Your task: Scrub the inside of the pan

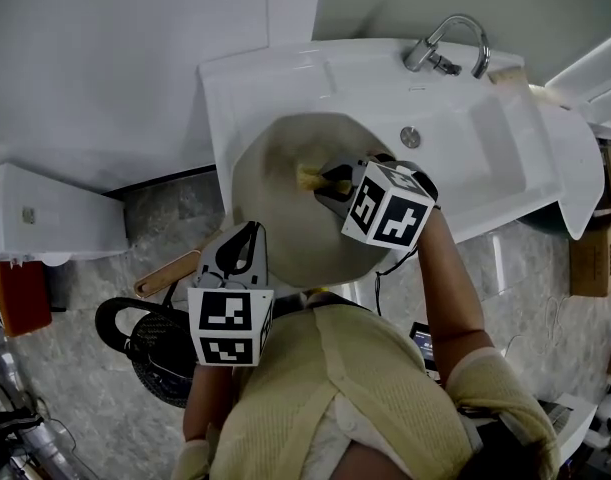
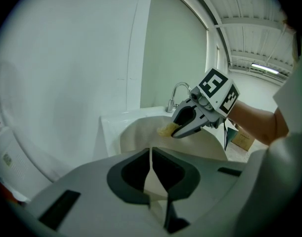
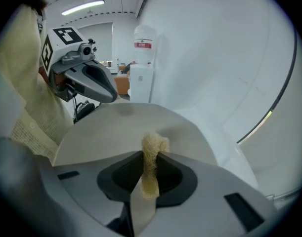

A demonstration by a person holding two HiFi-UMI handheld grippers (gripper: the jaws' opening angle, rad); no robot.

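The jaws of the left gripper (image 2: 151, 157) are shut on the rim of the pan (image 2: 141, 135), whose beige inside spreads just beyond them. A yellow scrubber (image 3: 151, 144) is clamped between the jaws of the right gripper (image 3: 150, 157). Its tuft protrudes past the jaw tips and is pressed against the pan's inside, over the white sink (image 1: 485, 138).

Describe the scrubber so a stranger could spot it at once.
Start at the white sink with the curved faucet; a beige pan is held over it. The scrubber is the straw-yellow fibrous wad in the right tool, the only fuzzy thing there.
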